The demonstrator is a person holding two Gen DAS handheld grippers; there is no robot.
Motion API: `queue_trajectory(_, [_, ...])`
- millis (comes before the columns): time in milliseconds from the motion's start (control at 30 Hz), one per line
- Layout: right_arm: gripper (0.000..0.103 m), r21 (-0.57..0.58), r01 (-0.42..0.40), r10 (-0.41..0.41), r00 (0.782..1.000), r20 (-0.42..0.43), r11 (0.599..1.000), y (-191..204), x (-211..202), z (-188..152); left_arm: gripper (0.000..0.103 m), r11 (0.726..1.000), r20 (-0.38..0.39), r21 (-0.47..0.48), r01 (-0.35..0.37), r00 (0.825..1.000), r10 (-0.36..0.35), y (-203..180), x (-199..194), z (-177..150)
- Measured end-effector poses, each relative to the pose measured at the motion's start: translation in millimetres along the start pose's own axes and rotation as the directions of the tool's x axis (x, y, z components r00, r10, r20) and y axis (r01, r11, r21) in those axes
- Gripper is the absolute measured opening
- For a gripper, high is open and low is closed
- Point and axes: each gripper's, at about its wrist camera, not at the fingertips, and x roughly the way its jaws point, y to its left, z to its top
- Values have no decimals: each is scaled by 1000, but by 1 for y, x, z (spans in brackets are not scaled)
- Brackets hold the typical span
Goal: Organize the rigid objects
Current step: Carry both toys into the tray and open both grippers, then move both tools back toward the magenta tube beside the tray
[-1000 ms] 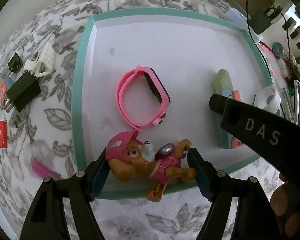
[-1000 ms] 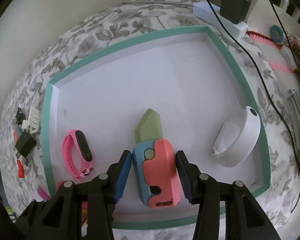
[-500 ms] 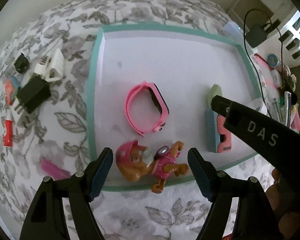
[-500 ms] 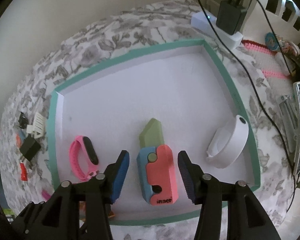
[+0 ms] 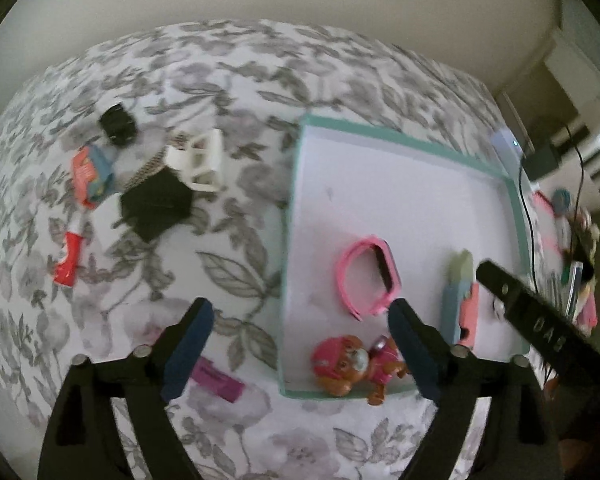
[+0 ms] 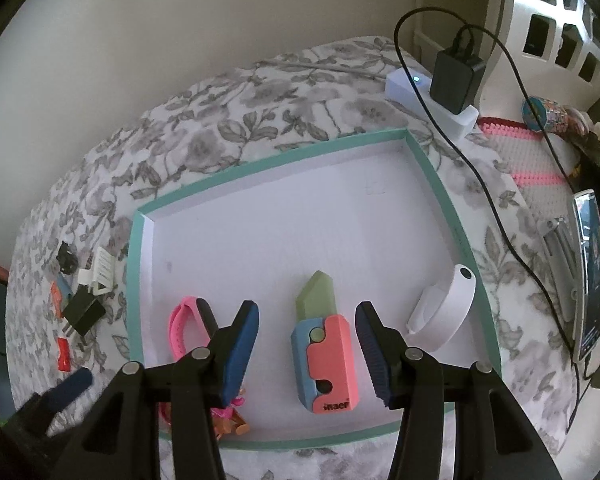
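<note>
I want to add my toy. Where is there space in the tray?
The back half of the tray is bare, behind the pink watch and toy knife. The front edge is crowded, with the white band and dog figure.

Both wrist cameras look steeply down from above — sharing the teal-rimmed tray (image 5: 296,200) (image 6: 134,264) on the floral cloth (image 5: 228,80) (image 6: 260,96).

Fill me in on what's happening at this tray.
A person with a gripper in each hand is sorting small things into a teal-rimmed tray on a floral cloth. The left gripper, its jaws just opening and empty, hangs over the tray's left rim with the toy dog lying free in the tray. The right gripper hovers open above the toy knife, not touching it. A pink band and a white band also lie inside. A black plug and other bits wait outside.
</note>
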Motion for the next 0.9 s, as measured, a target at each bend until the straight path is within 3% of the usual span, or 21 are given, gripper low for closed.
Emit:
queue_trajectory(233, [69,-46,12,-13,1000,-16,999,10,9,-4,92,998,17,-56,-8,1000,9,13,2,3])
queue_trajectory(333, [84,-65,16,-17,1000,-13,998,16,11,-7,92,998,37,-57,-17,999,19,18,-3,5])
queue_trajectory(500, [92,-84,5,-5,1000,-9,996,23,14,-10,92,997,70,-70,-23,997,28,27,-11,8])
queue_trajectory(533, [102,-85,-2,2,1000,-8,996,24,15,-11,92,997,78,-77,-24,997,30,31,-13,9])
queue_trajectory(900, [103,-173,-72,70,997,-16,982,62,16,-22,92,974,145,-217,-57,985,90,100,-35,19])
